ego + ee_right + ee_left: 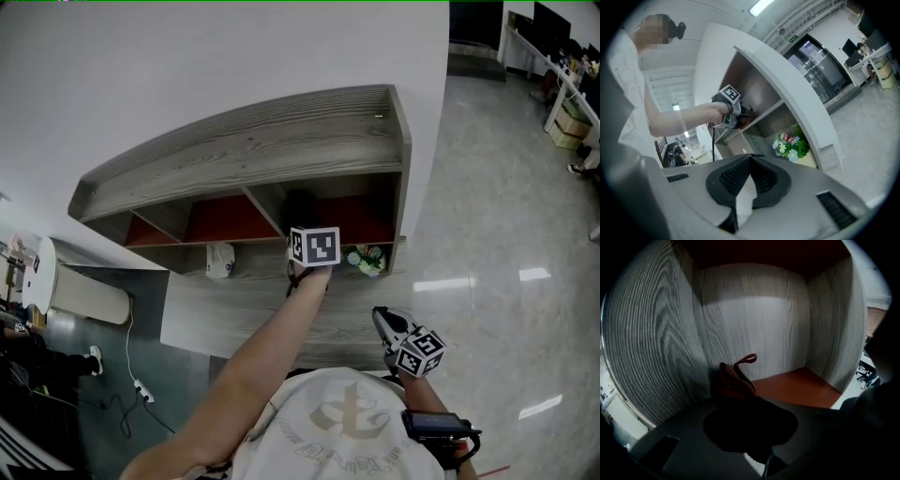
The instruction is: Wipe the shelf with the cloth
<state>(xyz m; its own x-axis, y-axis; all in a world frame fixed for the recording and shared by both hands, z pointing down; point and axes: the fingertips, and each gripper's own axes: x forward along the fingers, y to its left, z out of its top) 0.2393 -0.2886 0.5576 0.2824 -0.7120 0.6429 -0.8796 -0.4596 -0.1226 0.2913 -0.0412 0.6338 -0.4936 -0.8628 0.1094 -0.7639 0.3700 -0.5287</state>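
While the cloth (734, 379) is pinched by one bunched end in the closed left claw (740, 401), at the rear left corner of the shelf (272, 141) compartment, a slip is judged likely if it is dragged hard along the wall. The red floor could be missed. The right claw (749, 159) is held shut on nothing, low by the torso. Cloth and grip are shown only in the left gripper view. The flowers (791, 143) on the lower ledge are seen only elsewhere.
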